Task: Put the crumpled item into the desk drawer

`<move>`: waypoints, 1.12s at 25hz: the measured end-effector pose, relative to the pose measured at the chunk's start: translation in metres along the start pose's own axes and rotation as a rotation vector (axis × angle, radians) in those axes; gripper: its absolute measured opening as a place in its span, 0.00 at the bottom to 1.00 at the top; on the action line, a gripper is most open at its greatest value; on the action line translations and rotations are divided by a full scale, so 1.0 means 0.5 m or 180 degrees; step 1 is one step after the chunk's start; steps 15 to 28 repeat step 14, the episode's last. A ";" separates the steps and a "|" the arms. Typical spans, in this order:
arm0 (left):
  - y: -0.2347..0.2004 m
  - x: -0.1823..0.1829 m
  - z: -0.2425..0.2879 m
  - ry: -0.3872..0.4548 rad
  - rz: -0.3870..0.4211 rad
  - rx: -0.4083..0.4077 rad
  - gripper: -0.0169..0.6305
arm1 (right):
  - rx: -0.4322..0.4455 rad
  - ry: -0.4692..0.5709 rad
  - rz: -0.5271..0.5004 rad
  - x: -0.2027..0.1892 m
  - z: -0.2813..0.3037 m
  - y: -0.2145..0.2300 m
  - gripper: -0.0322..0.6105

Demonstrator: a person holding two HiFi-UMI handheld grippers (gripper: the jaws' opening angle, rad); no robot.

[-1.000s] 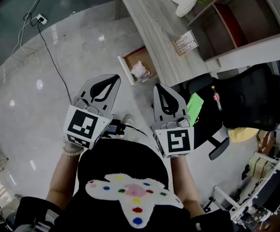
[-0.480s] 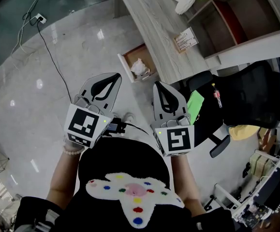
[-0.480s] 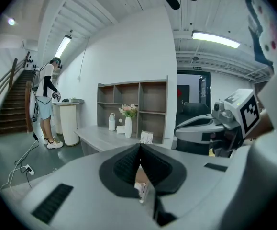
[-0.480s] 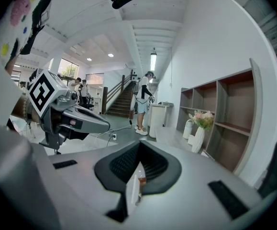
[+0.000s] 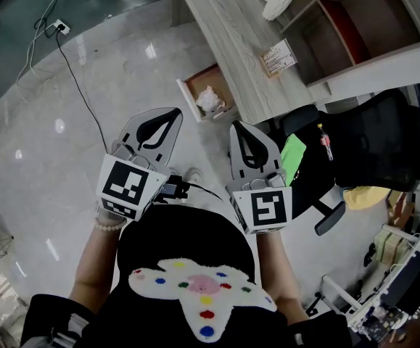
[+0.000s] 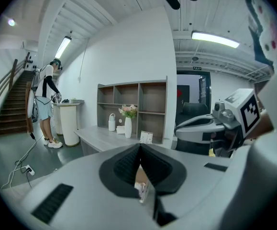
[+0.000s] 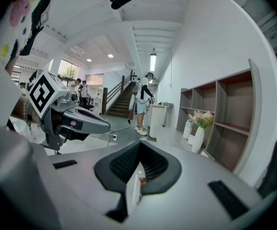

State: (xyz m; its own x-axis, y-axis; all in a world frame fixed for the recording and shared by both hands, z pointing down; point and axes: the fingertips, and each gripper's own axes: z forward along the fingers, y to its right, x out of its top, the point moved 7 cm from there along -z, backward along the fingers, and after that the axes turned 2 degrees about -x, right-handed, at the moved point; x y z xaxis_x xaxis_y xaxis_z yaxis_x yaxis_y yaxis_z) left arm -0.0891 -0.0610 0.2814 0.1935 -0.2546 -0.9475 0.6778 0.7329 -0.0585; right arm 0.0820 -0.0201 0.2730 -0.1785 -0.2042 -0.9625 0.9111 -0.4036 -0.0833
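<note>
Standing off from the desk, you hold both grippers in front of your chest, side by side and well apart from the work.

Left gripper: jaws pressed together, tips meeting, nothing between them. Right gripper: the same, jaws together and empty.

Crumpled item: a white wad lying inside the desk drawer. The drawer stands pulled out from the desk's side, low over the floor. The item rests on the drawer's bottom, touched by neither gripper.

Step in hand, as a judgement: the placing looks done, since the item is in the drawer and both grippers are empty. What may remain is shutting the drawer, though the task sentence does not ask for it.

If you do close it, the next move calls for stepping in toward the desk and lowering one gripper to the drawer's outer front. Push it straight toward the desk. Closed jaws suit a push, so there is no need to open them.

Mind the office chair near your right side and the cable across the floor on your left.
</note>
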 end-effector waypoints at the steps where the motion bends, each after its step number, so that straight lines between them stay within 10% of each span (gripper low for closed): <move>1: -0.001 0.000 0.000 -0.0001 -0.0001 0.0001 0.05 | 0.0002 -0.0003 0.0002 0.000 0.001 0.000 0.05; 28: 0.018 -0.004 -0.012 -0.0002 0.0005 0.0008 0.05 | 0.0008 0.0017 -0.0016 -0.002 -0.021 -0.006 0.05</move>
